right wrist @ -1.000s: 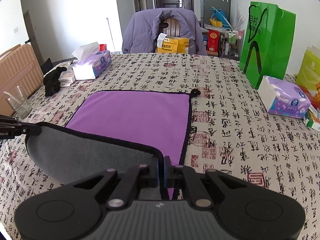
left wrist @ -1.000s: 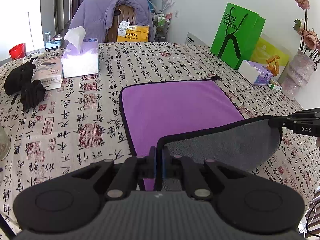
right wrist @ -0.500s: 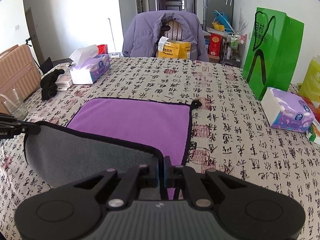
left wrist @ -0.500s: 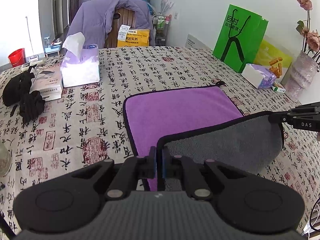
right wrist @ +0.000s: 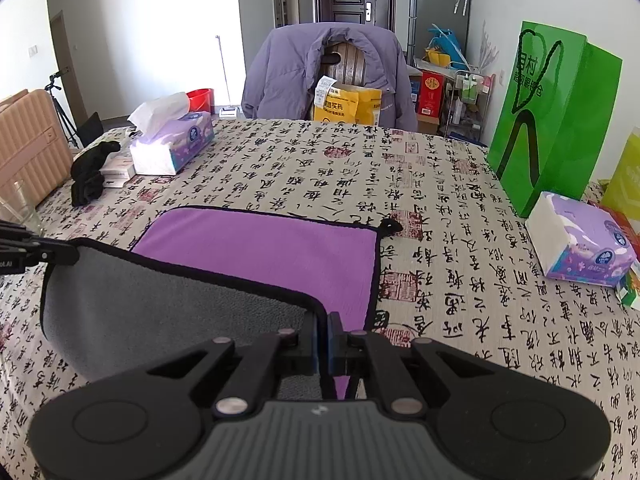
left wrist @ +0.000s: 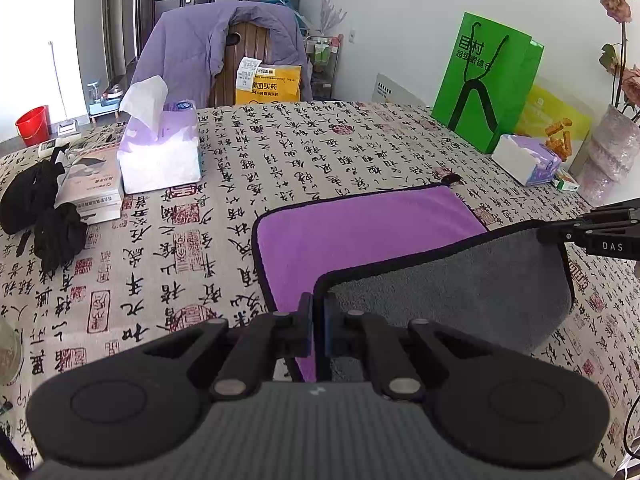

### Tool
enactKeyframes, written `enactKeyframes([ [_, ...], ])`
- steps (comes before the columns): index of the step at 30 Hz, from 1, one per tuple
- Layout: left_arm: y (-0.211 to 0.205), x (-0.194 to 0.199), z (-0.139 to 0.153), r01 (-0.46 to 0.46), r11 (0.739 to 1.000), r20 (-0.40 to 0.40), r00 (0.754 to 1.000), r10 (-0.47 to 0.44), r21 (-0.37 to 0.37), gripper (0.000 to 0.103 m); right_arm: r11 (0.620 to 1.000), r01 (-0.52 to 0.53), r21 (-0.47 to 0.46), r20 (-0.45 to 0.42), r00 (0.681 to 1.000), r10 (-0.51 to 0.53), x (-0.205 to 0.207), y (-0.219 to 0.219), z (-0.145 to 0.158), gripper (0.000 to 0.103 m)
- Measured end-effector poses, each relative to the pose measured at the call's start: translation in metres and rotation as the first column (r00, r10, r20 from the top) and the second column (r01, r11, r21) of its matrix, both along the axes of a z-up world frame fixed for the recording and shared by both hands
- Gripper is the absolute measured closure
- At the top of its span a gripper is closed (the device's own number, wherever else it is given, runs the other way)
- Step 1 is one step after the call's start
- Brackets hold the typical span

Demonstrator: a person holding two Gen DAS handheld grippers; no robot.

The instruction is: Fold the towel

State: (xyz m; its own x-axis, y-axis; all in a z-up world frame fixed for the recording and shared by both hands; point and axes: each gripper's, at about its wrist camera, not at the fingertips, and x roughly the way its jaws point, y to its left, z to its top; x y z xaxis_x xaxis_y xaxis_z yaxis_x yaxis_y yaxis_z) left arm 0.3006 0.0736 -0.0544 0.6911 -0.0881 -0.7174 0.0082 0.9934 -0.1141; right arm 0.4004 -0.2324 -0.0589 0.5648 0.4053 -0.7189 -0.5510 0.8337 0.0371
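Both the left gripper [left wrist: 318, 330] and right gripper [right wrist: 323, 344] pinch near corners of the towel [left wrist: 360, 232], lifting its grey underside above the table [left wrist: 280, 152].

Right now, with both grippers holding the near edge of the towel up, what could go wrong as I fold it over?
Each gripper, left gripper and right gripper, pinches only a corner of the towel, so a corner might slip free. The lifted edge sags between them, so the fold may land uneven. The hanging loop at the far corner could end up poking out.
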Motion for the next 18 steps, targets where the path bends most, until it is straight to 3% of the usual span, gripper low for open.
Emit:
enactKeyframes([
  [18, 0.008, 0.027, -0.003, 0.008, 1.0, 0.012, 1.0, -0.008, 0.016, 0.097, 1.0, -0.008, -0.018, 0.014, 1.0, 0.008, 0.026, 0.009, -0.002, 0.099],
])
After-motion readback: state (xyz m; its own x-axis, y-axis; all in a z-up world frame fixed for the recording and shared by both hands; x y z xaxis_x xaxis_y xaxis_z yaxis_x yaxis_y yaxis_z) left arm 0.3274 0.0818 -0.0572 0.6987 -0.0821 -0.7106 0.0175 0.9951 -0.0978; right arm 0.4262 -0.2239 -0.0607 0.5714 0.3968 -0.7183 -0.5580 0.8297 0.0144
